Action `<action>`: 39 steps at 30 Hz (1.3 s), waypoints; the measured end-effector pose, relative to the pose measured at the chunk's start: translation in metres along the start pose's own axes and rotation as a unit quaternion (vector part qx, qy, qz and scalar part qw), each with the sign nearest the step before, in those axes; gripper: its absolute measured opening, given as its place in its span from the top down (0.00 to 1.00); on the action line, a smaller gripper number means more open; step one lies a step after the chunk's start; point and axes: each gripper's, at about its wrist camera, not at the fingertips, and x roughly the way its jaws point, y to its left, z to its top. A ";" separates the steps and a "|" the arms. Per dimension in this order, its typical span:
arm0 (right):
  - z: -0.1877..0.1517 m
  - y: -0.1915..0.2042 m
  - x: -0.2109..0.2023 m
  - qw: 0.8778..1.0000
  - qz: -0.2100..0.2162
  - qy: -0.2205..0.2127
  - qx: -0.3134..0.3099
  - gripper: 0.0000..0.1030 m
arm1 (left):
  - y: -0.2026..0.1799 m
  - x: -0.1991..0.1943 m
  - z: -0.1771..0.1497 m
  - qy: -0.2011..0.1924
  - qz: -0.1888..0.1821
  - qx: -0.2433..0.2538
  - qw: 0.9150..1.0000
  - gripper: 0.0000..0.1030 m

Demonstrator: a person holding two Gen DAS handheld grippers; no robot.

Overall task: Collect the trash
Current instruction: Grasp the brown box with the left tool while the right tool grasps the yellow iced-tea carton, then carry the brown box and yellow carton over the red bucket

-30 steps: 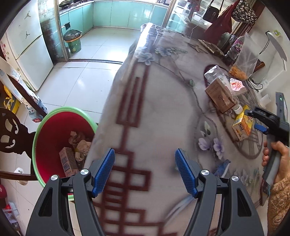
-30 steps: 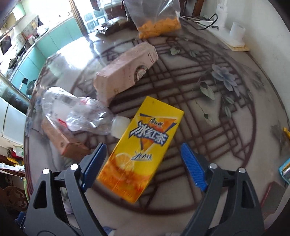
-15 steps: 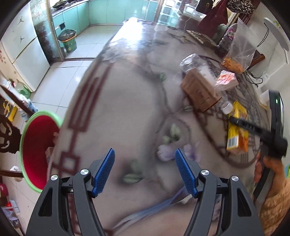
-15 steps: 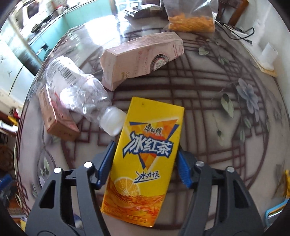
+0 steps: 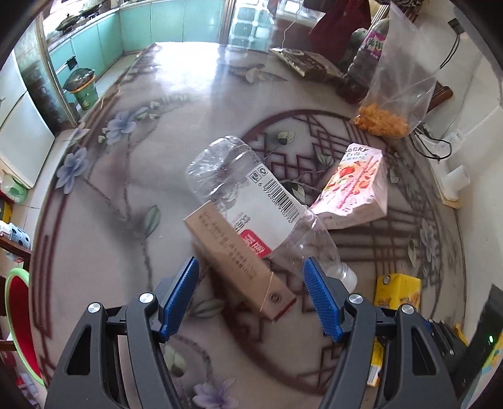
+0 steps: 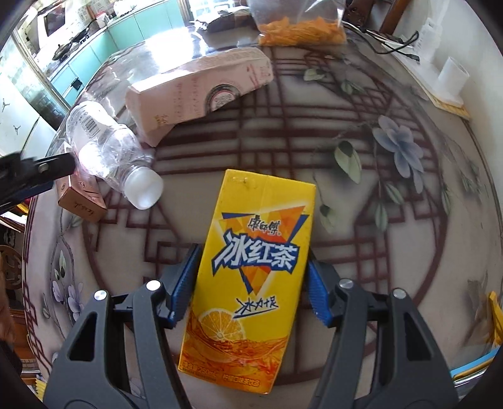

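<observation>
Between right tongs (image 6: 251, 283) now, yellow carton (image 6: 248, 277), newly clamped.

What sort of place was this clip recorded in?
Most likely a home dining area opening onto a kitchen: a floral-patterned table strewn with packaging, teal kitchen cabinets with a wok on the counter, and a white fridge beside the doorway.

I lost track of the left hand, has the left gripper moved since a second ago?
Yes. The left gripper has swung from the table edge by the red bin inward, and now hovers with open jaws over the brown box.
</observation>
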 end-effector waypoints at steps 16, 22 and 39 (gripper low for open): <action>0.005 -0.003 -0.002 1.000 -0.008 -0.008 0.010 0.30 | 0.024 0.014 -0.010 0.024 -0.007 -0.025 0.999 0.82; 0.001 0.006 0.004 1.000 -0.010 0.008 -0.009 0.32 | 0.038 -0.007 -0.028 0.007 0.003 -0.015 1.000 0.82; -0.019 0.031 -0.023 1.000 0.026 0.011 -0.005 0.40 | 0.090 -0.083 -0.091 -0.036 0.008 -0.028 0.999 0.82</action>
